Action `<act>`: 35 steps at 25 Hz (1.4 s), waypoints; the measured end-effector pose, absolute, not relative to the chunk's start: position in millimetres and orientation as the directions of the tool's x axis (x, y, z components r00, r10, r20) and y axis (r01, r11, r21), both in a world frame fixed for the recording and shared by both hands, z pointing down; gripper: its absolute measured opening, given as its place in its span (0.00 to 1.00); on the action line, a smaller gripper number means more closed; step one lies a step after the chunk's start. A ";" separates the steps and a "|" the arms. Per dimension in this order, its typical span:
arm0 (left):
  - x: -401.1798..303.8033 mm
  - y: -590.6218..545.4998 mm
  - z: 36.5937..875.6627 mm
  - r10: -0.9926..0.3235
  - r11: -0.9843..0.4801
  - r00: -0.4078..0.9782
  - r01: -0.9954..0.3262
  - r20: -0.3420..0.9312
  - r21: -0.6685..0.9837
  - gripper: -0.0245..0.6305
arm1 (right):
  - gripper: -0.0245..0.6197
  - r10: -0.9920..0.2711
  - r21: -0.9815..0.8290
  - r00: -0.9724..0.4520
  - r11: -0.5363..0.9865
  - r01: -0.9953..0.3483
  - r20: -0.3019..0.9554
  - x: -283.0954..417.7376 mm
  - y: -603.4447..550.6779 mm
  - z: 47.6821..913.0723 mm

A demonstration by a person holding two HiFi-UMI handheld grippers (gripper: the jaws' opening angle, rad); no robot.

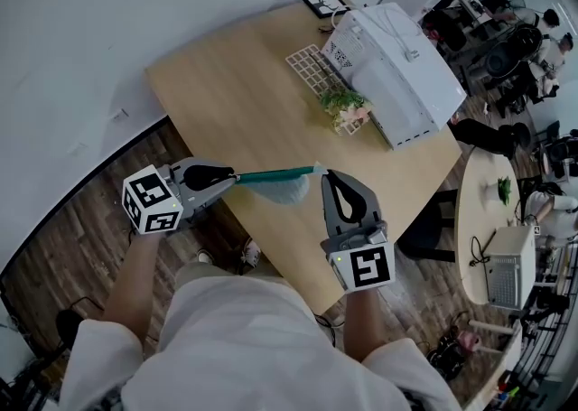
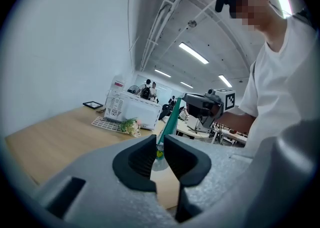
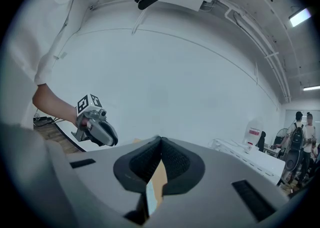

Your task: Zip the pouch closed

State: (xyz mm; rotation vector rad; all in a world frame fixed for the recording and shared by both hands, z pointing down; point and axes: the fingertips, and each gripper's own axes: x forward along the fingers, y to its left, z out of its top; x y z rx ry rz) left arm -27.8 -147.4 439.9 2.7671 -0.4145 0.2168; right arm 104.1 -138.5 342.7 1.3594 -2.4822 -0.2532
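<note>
Pouch (image 1: 275, 183) hung level over the table (image 1: 244, 102) edge, one end pinched in my left gripper's (image 1: 231, 177) barely parted jaws, the other end at my right gripper's (image 1: 329, 174) closed tips.

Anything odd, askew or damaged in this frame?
Nothing stands out. The pouch hangs between the left tool and right tool above the table, its teal zipper band stretched straight; nothing looks spilled or torn.
</note>
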 end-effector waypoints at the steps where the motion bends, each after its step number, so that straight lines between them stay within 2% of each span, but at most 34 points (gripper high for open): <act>1: -28.4 -148.6 442.4 -0.268 -0.900 0.941 -0.321 0.205 0.297 0.12 | 0.04 -0.841 0.293 -0.511 0.540 -0.789 0.176 100.2 -138.7 343.8; 4: -37.0 -155.9 443.8 -0.323 -0.883 0.922 -0.375 0.213 0.282 0.22 | 0.04 -0.847 0.291 -0.502 0.532 -0.795 0.176 95.2 -141.1 346.2; 8: -54.1 -162.8 428.4 -0.404 -0.865 0.896 -0.439 0.182 0.243 0.22 | 0.04 -0.871 0.260 -0.459 0.490 -0.832 0.173 106.5 -140.7 350.4; 17: -97.8 -172.5 378.3 -0.593 -0.796 0.796 -0.602 0.123 0.060 0.08 | 0.04 -0.930 0.174 -0.334 0.358 -0.917 0.155 140.3 -148.4 353.4; 24: -156.9 -172.5 336.9 -0.750 -0.661 0.661 -0.750 0.034 -0.019 0.06 | 0.04 -0.954 0.084 -0.284 0.292 -0.953 0.097 153.5 -154.4 337.7; 28: -195.4 -169.8 318.5 -0.827 -0.562 0.562 -0.827 -0.032 -0.013 0.06 | 0.04 -0.959 0.121 -0.268 0.278 -0.953 0.094 150.6 -158.4 335.4; 35: -238.9 -153.9 303.4 -0.891 -0.441 0.443 -0.896 -0.097 -0.039 0.06 | 0.04 -0.972 0.096 -0.226 0.232 -0.968 0.070 159.7 -152.5 325.8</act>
